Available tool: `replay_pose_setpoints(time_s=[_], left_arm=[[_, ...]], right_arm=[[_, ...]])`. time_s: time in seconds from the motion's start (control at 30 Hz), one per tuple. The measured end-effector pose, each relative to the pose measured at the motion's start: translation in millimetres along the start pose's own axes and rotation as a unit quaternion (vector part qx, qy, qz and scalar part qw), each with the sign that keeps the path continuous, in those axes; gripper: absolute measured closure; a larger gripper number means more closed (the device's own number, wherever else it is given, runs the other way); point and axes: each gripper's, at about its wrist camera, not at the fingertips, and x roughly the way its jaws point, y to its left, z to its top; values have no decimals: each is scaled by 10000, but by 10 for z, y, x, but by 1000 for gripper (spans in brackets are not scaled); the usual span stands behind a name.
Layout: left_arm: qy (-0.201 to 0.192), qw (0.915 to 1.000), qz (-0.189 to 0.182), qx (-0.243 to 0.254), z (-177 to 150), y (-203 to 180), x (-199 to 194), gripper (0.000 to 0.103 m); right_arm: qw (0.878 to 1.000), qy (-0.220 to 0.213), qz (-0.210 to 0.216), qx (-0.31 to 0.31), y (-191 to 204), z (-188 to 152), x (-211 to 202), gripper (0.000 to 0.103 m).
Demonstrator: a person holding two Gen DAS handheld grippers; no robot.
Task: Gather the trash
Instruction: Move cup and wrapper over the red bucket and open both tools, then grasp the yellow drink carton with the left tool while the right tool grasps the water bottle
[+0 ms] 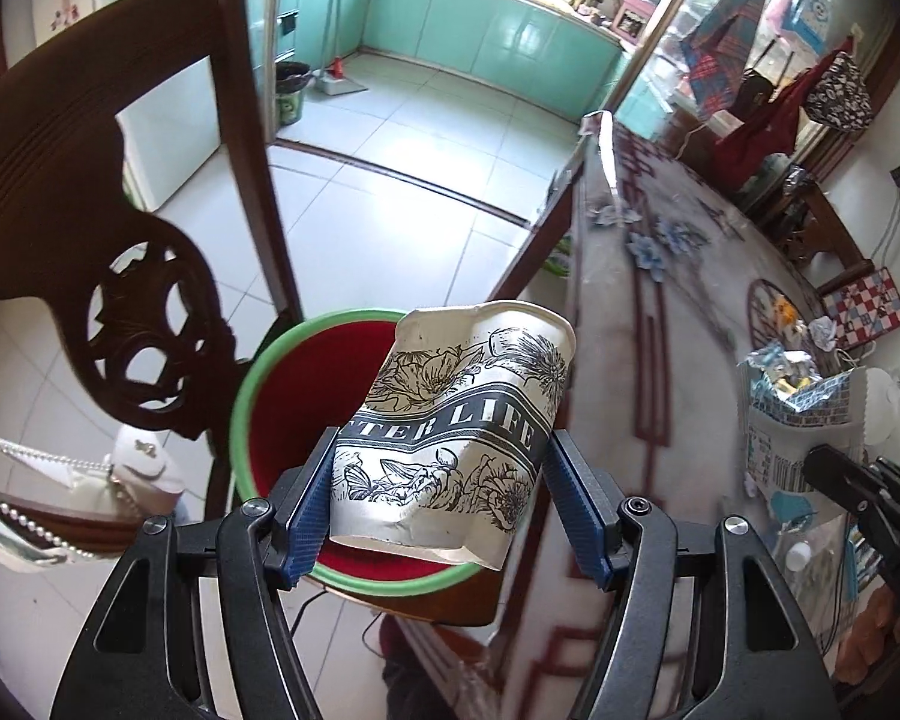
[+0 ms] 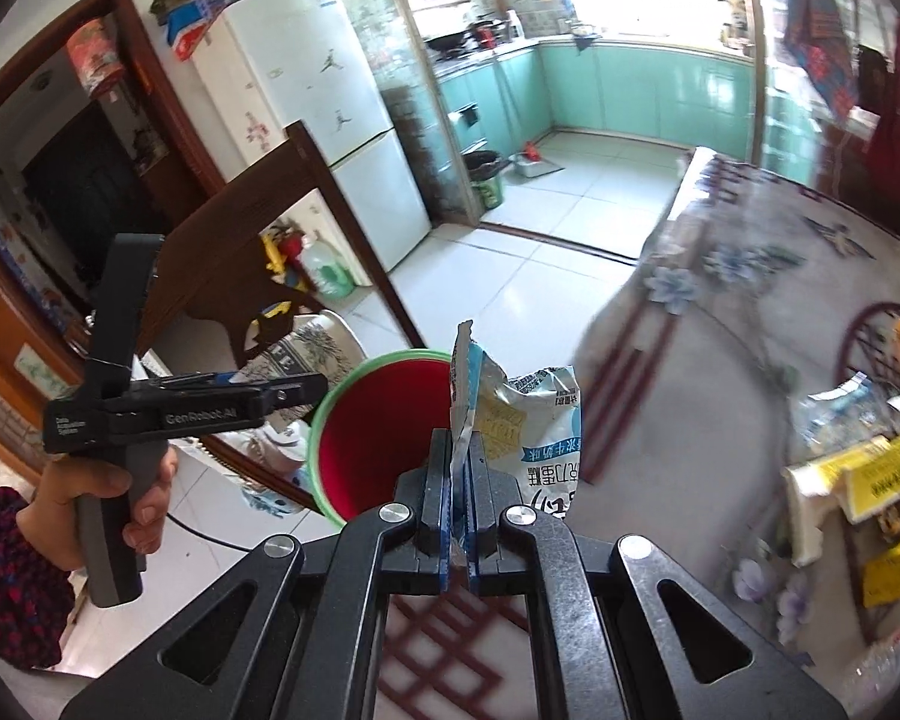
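My left gripper (image 1: 441, 468) is shut on a crushed paper cup (image 1: 450, 438) printed with flowers and "LIFE", held over the red bin with a green rim (image 1: 258, 372). In the right wrist view the left gripper (image 2: 315, 387) shows beside the bin (image 2: 378, 438) with the cup (image 2: 306, 354) in it. My right gripper (image 2: 462, 468) is shut on a blue and white snack wrapper (image 2: 534, 438), held just right of the bin's rim. The wrapper and right gripper also show in the left wrist view (image 1: 804, 426).
A dark carved wooden chair (image 1: 90, 180) stands left of the bin. The table (image 1: 660, 300) with a flowered cover lies to the right, with several wrappers and yellow packets (image 2: 870, 480) on it. A white handbag (image 1: 144, 468) lies on the chair seat.
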Motion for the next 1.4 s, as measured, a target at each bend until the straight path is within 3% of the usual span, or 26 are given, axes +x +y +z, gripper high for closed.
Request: replay_pose_setpoints(time_s=[0.27, 0.47, 0.73, 0.83, 0.9, 0.97, 1.07, 1.2, 1.4], left_arm=[[250, 9986, 393, -238, 49, 437, 255, 38], [363, 9986, 356, -173, 97, 480, 381, 38], [421, 9983, 275, -291, 165, 474, 499, 37], [342, 9981, 346, -390, 172, 477, 492, 30], [294, 9976, 395, -476, 171, 485, 479, 21], [212, 9972, 437, -570, 156, 496, 448, 21], [159, 9967, 511, -612, 132, 471, 398, 21], [-50, 9977, 610, -299, 81, 293, 271, 21], [-320, 9964, 592, 510, -16, -204, 134, 18]], right_arm=[[9968, 230, 763, 41, 189, 171, 555, 101], [9954, 522, 798, 35, 254, 176, 887, 101], [9954, 516, 731, 334, 170, 202, 1053, 99], [9957, 480, 615, 496, 120, 201, 1071, 82], [9953, 371, 598, 669, 66, 189, 1042, 55], [9947, 293, 610, 772, 35, 176, 996, 48], [9938, 271, 611, 886, -30, 126, 891, 48], [9929, 41, 380, 1124, -244, -24, 561, 48], [9794, -450, -794, 1801, -976, -443, -298, 48]])
